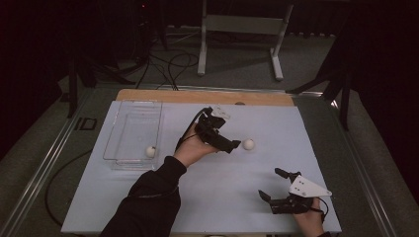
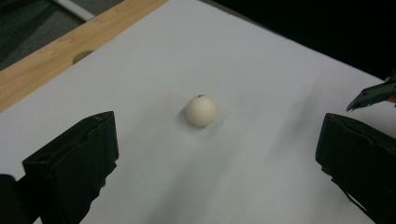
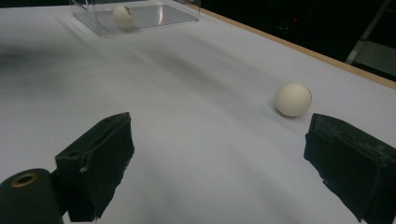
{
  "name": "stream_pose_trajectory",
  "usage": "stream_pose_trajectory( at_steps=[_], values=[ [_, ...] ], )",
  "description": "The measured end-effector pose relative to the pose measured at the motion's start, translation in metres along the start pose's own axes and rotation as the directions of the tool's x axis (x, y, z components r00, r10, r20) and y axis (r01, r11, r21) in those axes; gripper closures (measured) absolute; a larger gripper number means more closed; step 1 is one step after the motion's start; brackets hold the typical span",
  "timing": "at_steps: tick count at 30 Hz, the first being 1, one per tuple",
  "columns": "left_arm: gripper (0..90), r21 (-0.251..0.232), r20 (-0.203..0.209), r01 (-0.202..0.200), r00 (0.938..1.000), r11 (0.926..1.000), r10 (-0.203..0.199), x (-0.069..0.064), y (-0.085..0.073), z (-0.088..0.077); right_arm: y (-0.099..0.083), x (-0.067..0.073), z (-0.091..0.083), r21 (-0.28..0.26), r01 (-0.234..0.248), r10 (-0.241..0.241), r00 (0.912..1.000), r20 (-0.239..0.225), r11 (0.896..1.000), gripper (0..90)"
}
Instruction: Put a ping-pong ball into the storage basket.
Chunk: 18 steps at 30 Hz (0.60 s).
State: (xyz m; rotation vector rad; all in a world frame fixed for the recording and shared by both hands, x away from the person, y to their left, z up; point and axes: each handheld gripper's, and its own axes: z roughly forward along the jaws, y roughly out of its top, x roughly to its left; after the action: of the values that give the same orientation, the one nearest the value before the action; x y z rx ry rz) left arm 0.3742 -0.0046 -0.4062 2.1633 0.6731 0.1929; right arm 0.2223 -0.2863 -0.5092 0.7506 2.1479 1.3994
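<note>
While its black gripper (image 2: 215, 154) gapes, a smooth round ball (image 2: 201, 110) lies ahead.

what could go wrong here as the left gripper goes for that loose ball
The white ball is round and sits free on the smooth white table sheet, ahead of the open left gripper, not yet between its jaws. A nudge from one jaw might send it rolling, perhaps toward the far wooden edge. If the jaws close off-centre, it may squirt out. The clear plastic box already holds another ball, so a hard drop might bounce.
</note>
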Motion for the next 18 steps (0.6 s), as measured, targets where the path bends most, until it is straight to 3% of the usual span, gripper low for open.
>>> stream_pose_trajectory(
  at_steps=[6,18],
  values=[
    [0.5,-0.029,0.019,0.022,0.9996,0.9994,-0.021,-0.002,0.003,0.013,0.000,0.001,0.000,-0.002,-0.001,0.001,1.0000,-0.003,1.000,8.1],
    [0.5,-0.029,-0.024,0.009,0.9997,0.9995,-0.010,-0.005,0.004,0.043,0.001,0.000,-0.002,-0.005,0.003,-0.003,1.0000,-0.003,1.000,8.1]
  ],
)
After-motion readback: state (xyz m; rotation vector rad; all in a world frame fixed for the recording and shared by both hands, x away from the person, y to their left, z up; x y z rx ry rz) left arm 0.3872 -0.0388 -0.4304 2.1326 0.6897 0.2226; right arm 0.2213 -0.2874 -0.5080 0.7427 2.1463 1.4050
